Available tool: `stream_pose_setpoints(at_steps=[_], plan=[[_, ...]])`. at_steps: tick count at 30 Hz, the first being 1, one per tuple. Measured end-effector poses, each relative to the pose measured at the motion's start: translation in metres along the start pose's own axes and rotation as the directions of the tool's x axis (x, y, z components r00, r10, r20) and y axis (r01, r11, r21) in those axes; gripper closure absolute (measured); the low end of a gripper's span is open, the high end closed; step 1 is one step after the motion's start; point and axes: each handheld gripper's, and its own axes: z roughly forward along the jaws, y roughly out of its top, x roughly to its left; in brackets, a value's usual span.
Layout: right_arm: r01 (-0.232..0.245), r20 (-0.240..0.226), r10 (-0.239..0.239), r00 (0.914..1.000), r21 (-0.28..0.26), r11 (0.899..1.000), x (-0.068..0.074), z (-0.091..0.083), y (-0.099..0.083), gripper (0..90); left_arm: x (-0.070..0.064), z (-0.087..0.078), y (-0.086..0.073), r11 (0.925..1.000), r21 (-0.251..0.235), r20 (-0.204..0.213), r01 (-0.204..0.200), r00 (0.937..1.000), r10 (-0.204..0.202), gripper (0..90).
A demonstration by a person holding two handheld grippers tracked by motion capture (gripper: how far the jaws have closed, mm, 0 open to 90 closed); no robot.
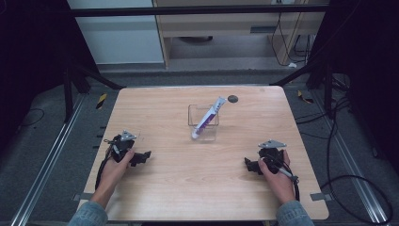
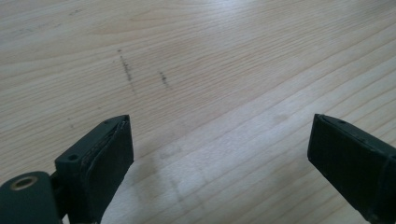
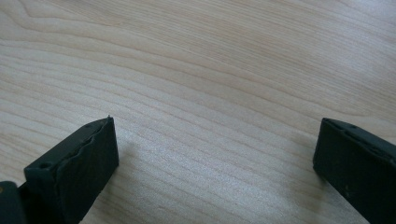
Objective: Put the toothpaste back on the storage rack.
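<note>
the toothpaste tube (image 1: 209,117) leans tilted inside a clear plastic box (image 1: 203,123), its cap end resting low in the box and its tail sticking up past the rim. the box stands on the tabletop (image 1: 188,188) ahead of both hand-held grippers, between them and well apart from each. the left hand-held gripper (image 1: 141,157) rests low over the wood with its jaws spread wide and nothing between them, only bare wood with a few dark scuffs (image 2: 126,70) beyond. the right hand-held gripper (image 1: 250,165) is likewise wide open and holds nothing, with plain wood grain between its jaws. a small dark disc (image 1: 232,99) lies beyond the box.
</note>
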Motion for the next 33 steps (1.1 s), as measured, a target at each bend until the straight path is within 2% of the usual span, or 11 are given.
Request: stream_pose_setpoints(at_steps=[8,13,16,22,27,33], plan=[[0.0,0.0,0.0,1.0,0.001,1.0,0.0,0.0,0.0,0.4,0.012,0.003,-0.005,0.9996,-0.025,-0.025,-0.011,0.9996,0.011,6.3],[0.0,0.001,0.0,1.0,0.001,1.0,0.0,0.0,0.0,0.4,0.011,0.015,-0.003,0.9987,-0.007,-0.04,-0.051,0.9979,0.05,6.4],[0.0,0.0,0.0,1.0,0.001,1.0,0.0,0.0,0.0,0.4,0.012,0.019,0.001,0.9989,-0.019,-0.042,-0.043,0.9982,0.043,6.3],[0.001,0.001,-0.001,1.0,0.0,1.0,0.0,0.0,0.0,0.4,0.014,0.026,0.006,0.9984,-0.056,-0.024,0.003,0.9997,-0.004,6.3],[0.0,0.001,0.0,1.0,0.001,1.0,0.0,0.0,0.0,0.4,0.016,0.03,0.005,0.9976,-0.062,-0.023,0.031,0.9992,-0.032,6.2],[0.001,0.001,-0.001,1.0,0.0,1.0,0.0,0.0,0.0,0.4,0.016,0.031,0.005,0.9986,-0.048,-0.029,0.02,0.9994,-0.021,5.9]])
